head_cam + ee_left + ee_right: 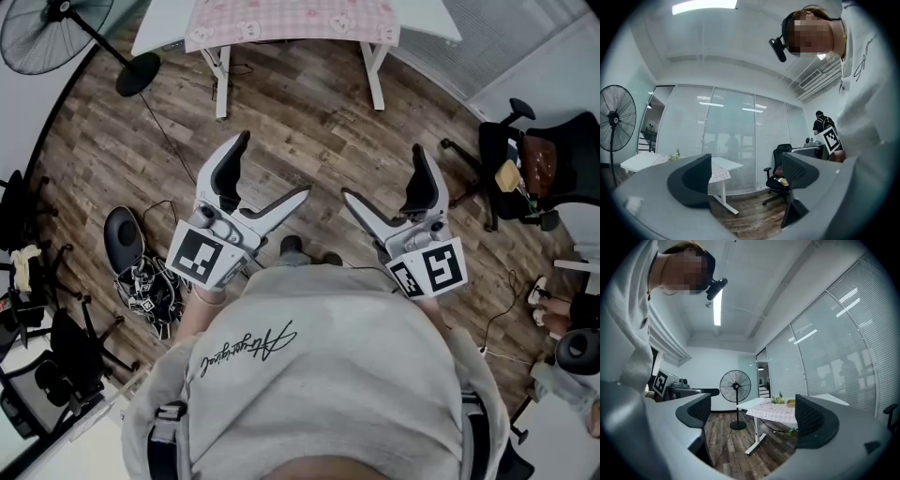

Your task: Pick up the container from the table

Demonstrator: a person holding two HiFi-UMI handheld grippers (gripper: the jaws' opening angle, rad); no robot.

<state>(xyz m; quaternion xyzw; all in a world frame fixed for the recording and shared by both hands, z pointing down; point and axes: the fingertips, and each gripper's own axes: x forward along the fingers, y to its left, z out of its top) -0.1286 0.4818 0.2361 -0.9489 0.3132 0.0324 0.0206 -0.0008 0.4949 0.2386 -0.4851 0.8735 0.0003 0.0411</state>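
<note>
Both grippers are held level in front of my chest, above the wooden floor. My left gripper (272, 169) stands open with nothing between its jaws; the left gripper view (745, 176) shows only the room between them. My right gripper (382, 173) is also open and empty, as in its own view (752, 416). The white table with a pink checked cloth (291, 19) stands some way ahead. In the right gripper view a small tan container (791, 402) sits on that table (773, 411) next to a little plant (778, 399). From the head view the container is not visible.
A standing fan (56, 33) is at the far left, also in the right gripper view (735, 386). An office chair with things on it (525, 159) is at the right. A dark seat and tangled cables (131, 258) lie at the left. Another person (822, 124) stands by desks.
</note>
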